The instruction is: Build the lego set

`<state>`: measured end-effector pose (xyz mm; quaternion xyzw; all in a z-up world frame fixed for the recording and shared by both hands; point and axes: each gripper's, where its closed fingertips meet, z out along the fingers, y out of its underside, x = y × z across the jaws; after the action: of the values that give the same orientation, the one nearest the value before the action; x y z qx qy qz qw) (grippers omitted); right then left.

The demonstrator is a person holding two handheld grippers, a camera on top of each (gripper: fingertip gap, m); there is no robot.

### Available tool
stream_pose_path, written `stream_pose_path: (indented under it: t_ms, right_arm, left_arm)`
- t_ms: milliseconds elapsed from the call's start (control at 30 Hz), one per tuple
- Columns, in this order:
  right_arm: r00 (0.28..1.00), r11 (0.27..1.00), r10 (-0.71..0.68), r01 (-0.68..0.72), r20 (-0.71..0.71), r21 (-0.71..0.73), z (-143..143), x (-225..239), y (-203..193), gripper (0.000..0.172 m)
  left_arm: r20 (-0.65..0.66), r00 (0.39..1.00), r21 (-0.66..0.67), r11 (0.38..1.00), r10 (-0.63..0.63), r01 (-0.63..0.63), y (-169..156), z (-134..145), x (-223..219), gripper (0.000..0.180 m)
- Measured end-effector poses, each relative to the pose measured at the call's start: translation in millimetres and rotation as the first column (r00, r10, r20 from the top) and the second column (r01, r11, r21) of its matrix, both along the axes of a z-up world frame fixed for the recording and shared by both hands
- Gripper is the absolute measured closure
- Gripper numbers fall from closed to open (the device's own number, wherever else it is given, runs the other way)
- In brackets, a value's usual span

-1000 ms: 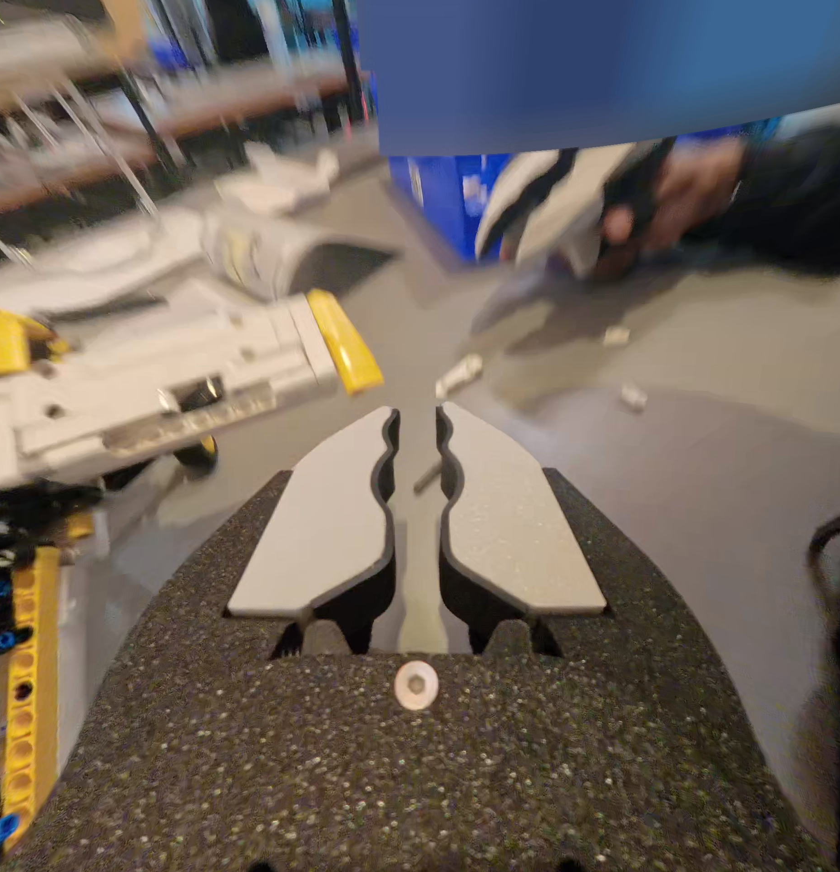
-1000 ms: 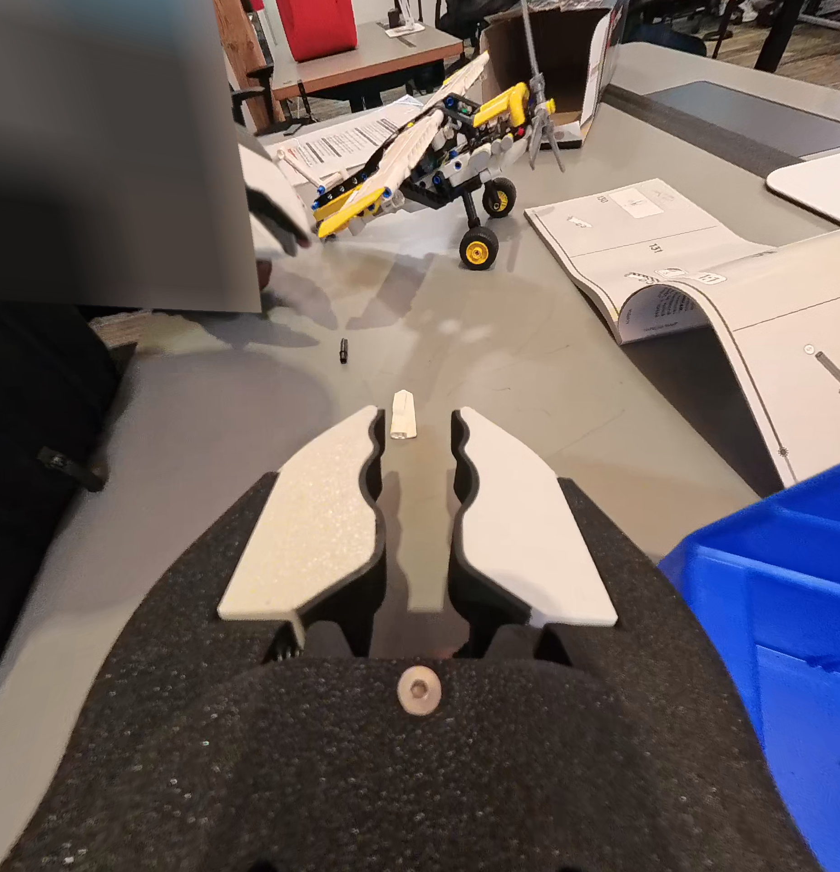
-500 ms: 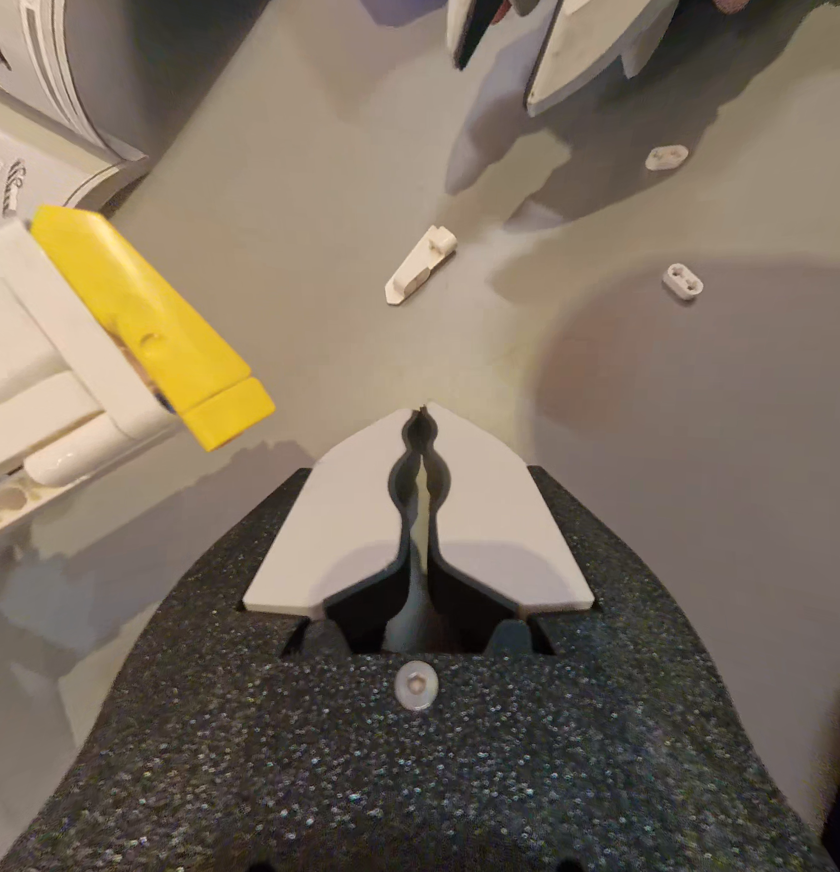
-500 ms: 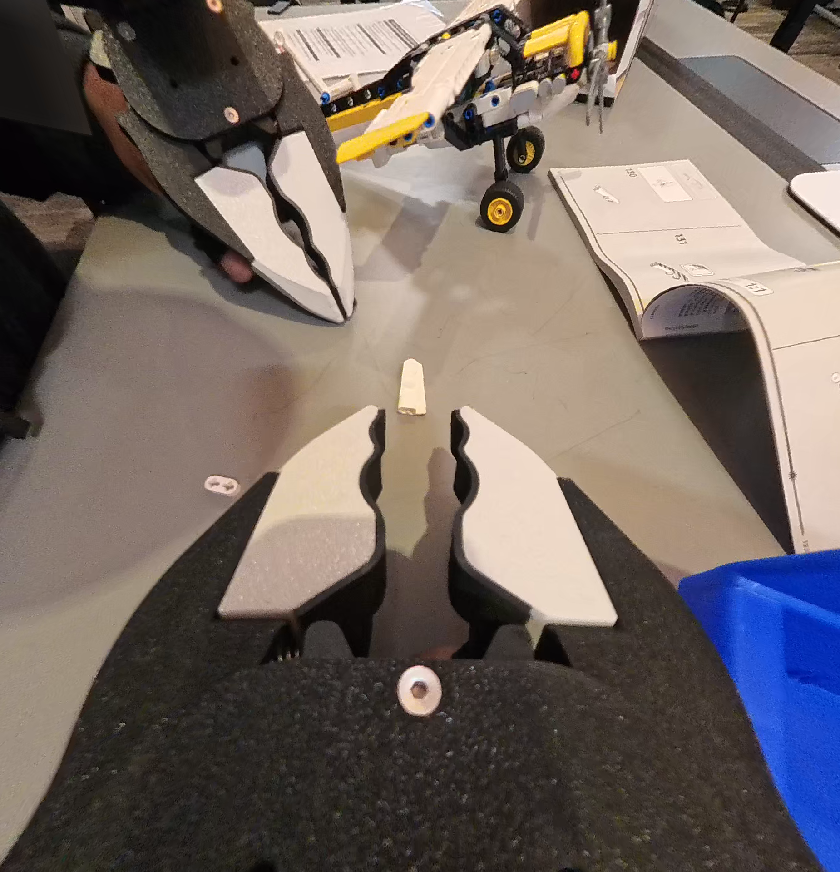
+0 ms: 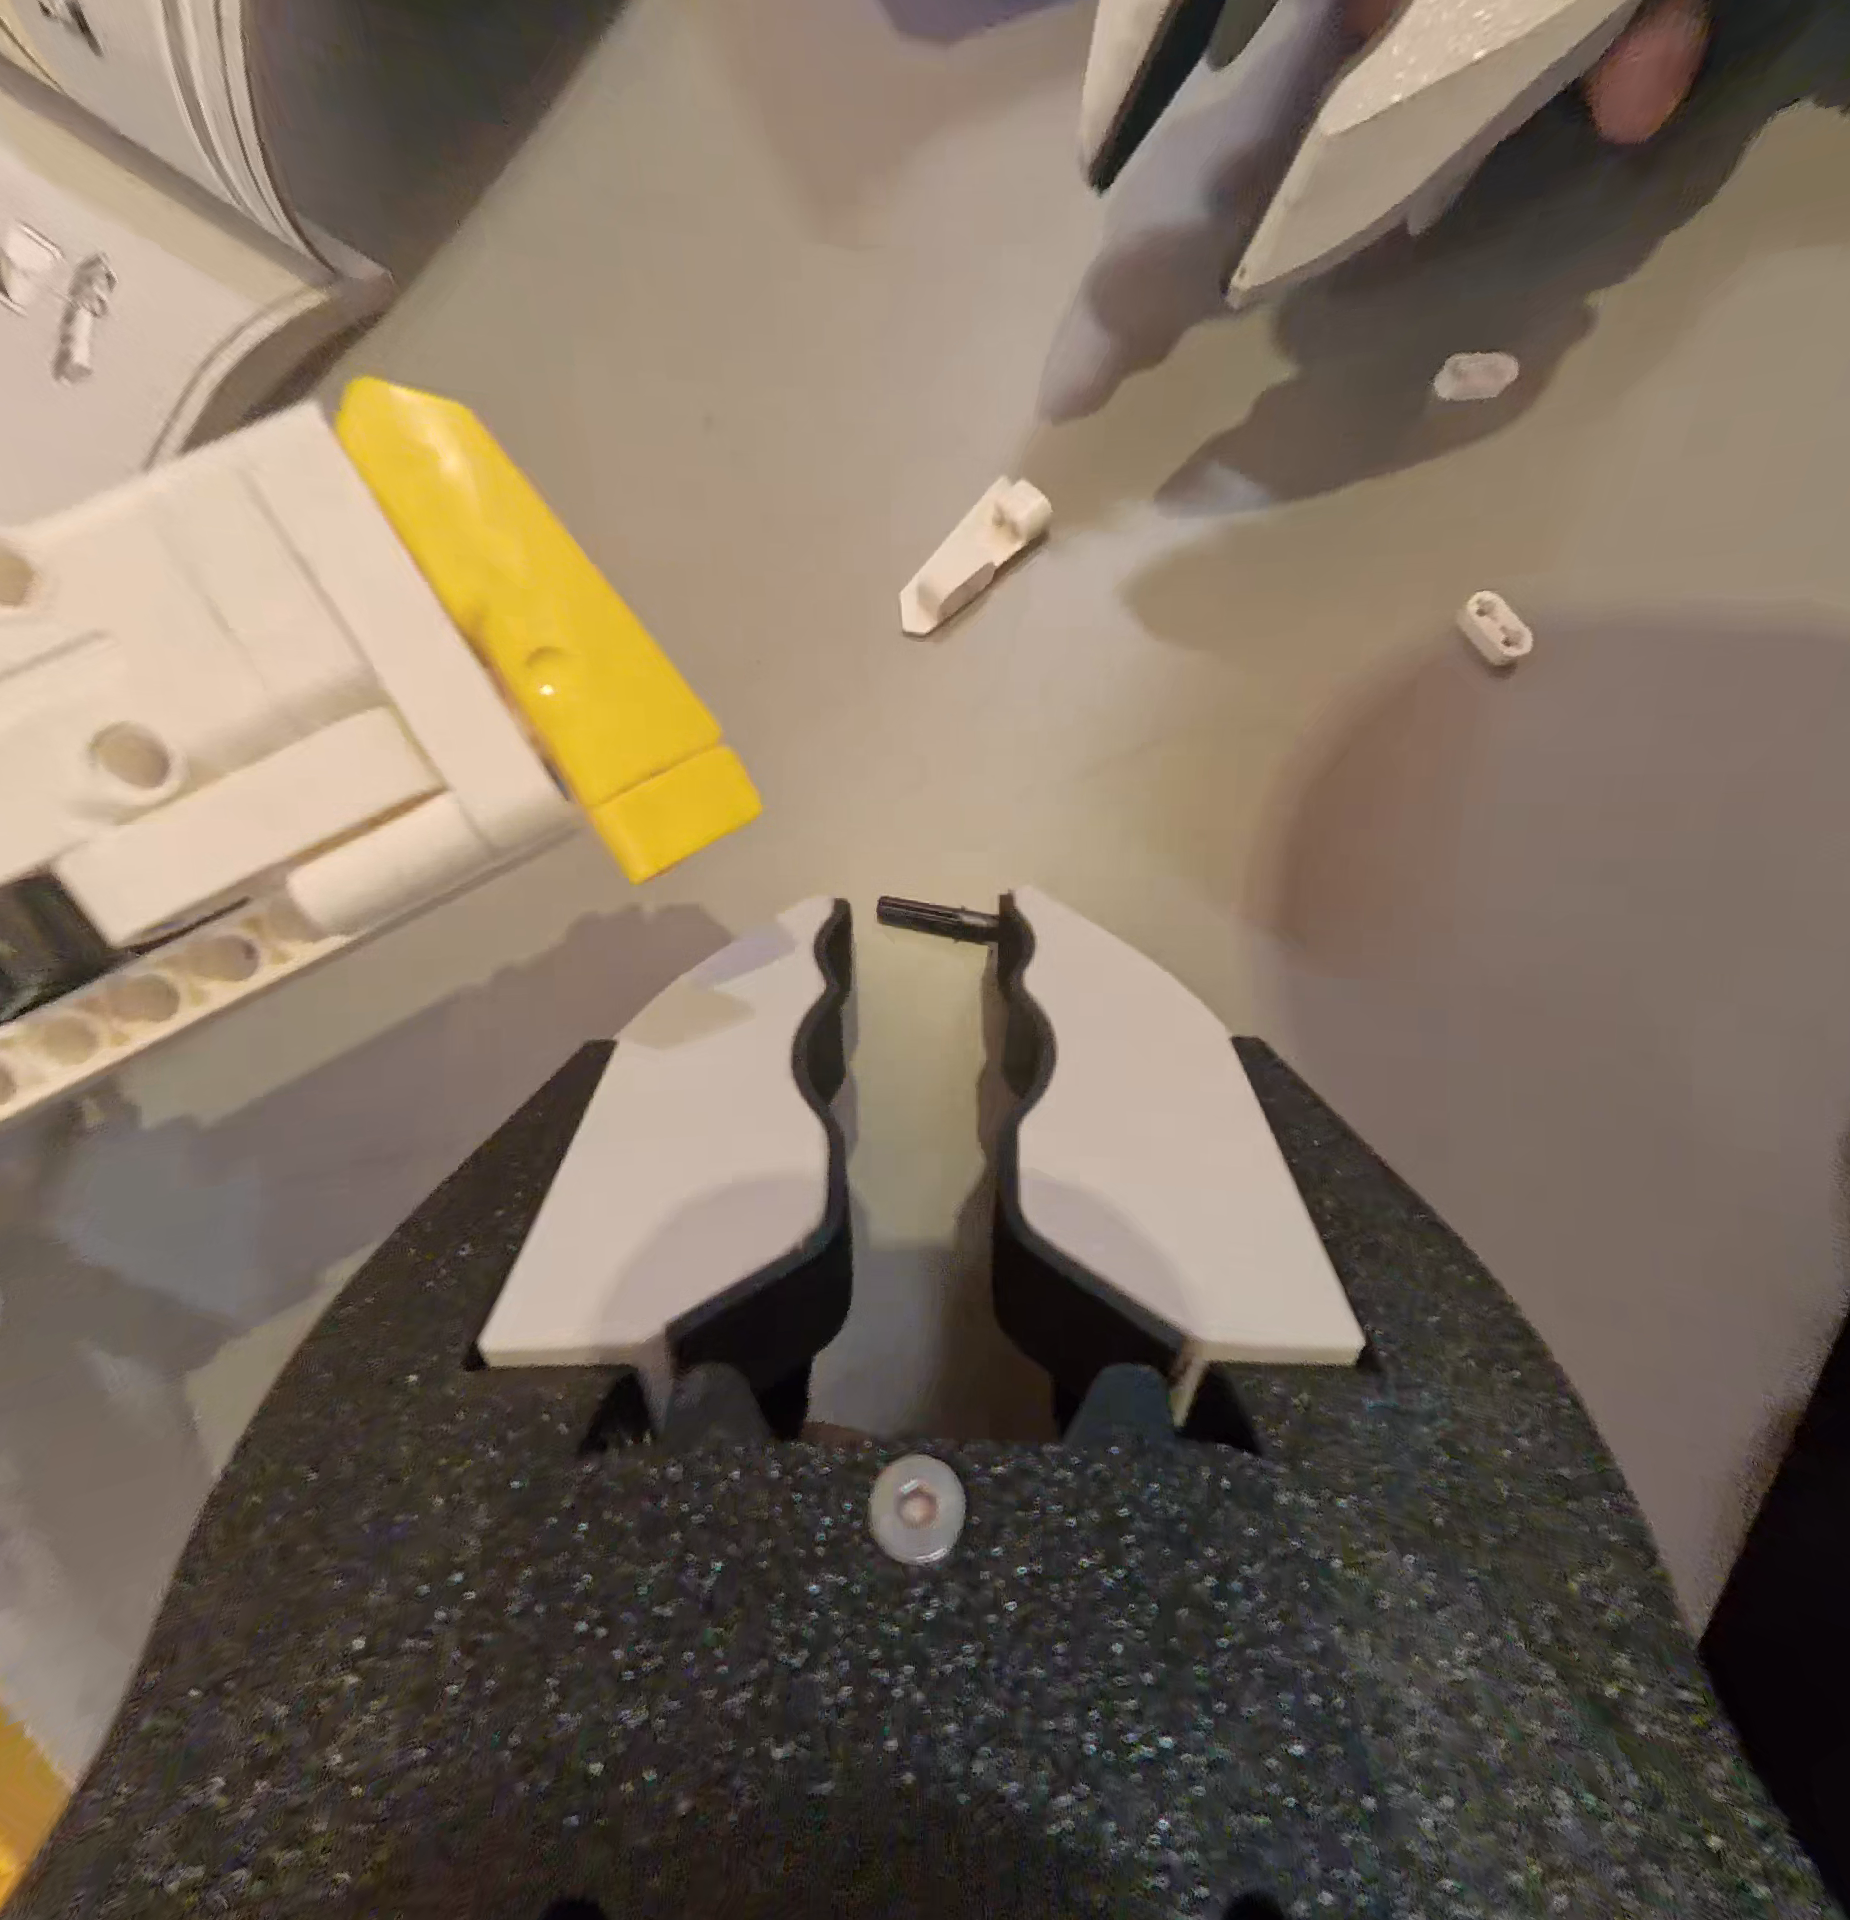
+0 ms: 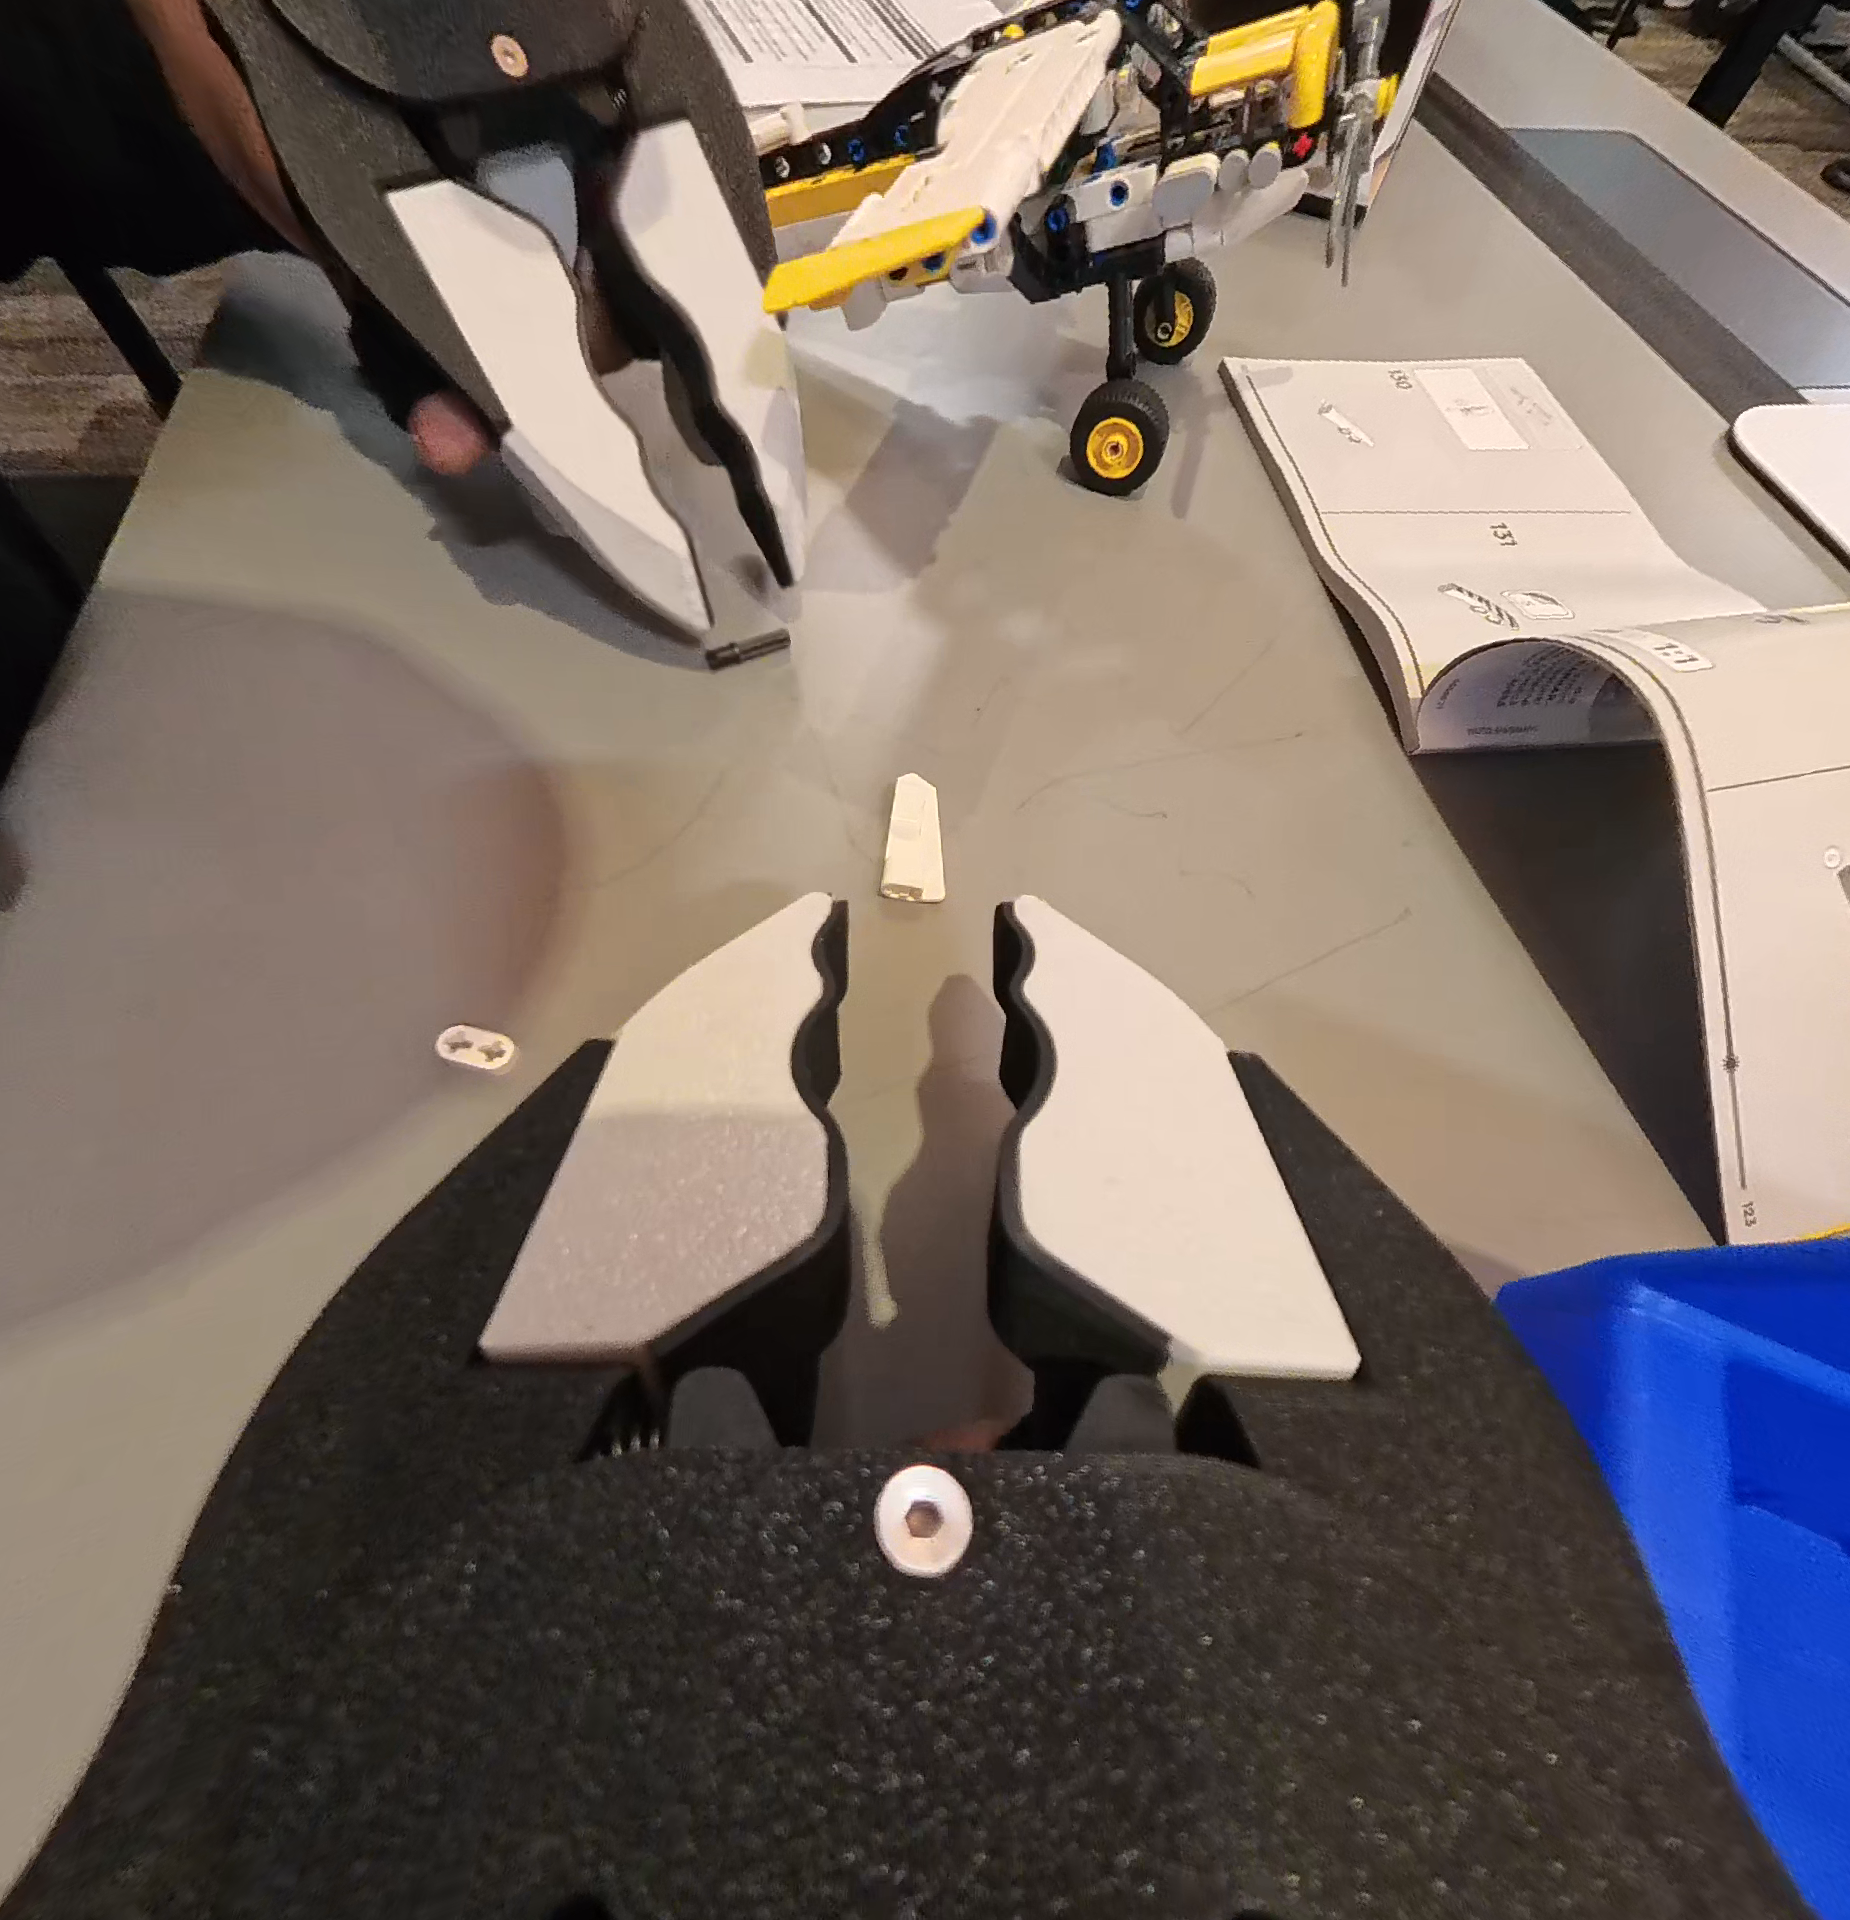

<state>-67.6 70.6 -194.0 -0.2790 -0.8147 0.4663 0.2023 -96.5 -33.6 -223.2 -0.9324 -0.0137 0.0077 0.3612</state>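
Note:
My left gripper [image 5: 923, 910] is open, its tips low over the grey table [image 5: 1004, 727]. A small black pin [image 5: 931, 916] lies across the gap between the tips; it reaches the right fingertip [image 5: 1035, 935] and stops short of the left one. The right wrist view shows this gripper [image 6: 746, 601] open, with the pin [image 6: 746, 650] on the table just under its tips. My right gripper [image 6: 921, 914] is open and empty. A white wedge-shaped brick [image 6: 913, 840] lies just beyond its tips. The brick [image 5: 973, 556] also shows in the left wrist view, with the right gripper [image 5: 1165, 244] beyond it.
A white and yellow brick-built plane [image 6: 1056, 197] stands at the back; its yellow wing tip [image 5: 547, 623] hangs close to my left gripper. Small white two-hole links [image 5: 1494, 627] [image 5: 1477, 374] [image 6: 476, 1047] lie loose. An open booklet [image 6: 1472, 499] is at the right, a blue bin [image 6: 1710, 1507] at the near right. My right fingertips sit around 12 centimetres from my left ones. My right gripper's tips are some 6 centimetres from the brick [image 5: 973, 556]. My right wrist view [image 6: 893, 823] looks at it from another angle.
My left gripper swung down toward the table, shut, then opened again; the black pin now lies between its tips. My right gripper stayed open and came a little closer to the white wedge brick.

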Motion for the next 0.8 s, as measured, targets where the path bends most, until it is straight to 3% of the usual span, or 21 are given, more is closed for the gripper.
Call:
stream_pose_path:
  t_ms: [167, 533, 600, 667, 733, 800]
  right_arm:
    - [1.0, 1.0, 0.009, -0.009, -0.004, 0.008, -0.6, 1.1, -0.8, 0.145]
    - [1.0, 1.0, 0.001, -0.001, -0.01, 0.016, -0.9, -0.1, 0.0, 0.145]
    - [1.0, 1.0, 0.001, -0.001, -0.013, 0.02, -1.2, 0.1, -0.1, 0.145]
    - [1.0, 1.0, 0.002, -0.001, -0.016, 0.024, -1.4, 0.2, -0.3, 0.145]
    - [1.0, 1.0, 0.005, -0.004, -0.018, 0.026, -1.3, 0.6, -0.4, 0.145]
    - [1.0, 1.0, 0.014, -0.014, -0.023, 0.023, -0.5, 1.7, -1.3, 0.145]
  left_arm:
    - [-0.028, 0.998, -0.065, 0.997, 0.05, -0.051, -2.3, -6.1, -4.9, 0.145]
    - [-0.027, 0.951, -0.063, 0.949, 0.308, -0.309, -3.0, -10.1, 0.9, 0.157]
    - [-0.068, 0.948, -0.039, 0.949, 0.31, -0.313, -2.2, -10.2, 0.3, 0.171]
    - [-0.124, 0.952, -0.019, 0.958, 0.281, -0.285, -1.0, -9.7, -0.3, 0.172]
    - [-0.15, 0.967, -0.011, 0.978, 0.206, -0.21, 2.3, -9.3, 2.3, 0.172]
    - [-0.094, 0.991, 0.014, 0.996, 0.094, -0.093, 9.2, -8.6, 12.5, 0.172]
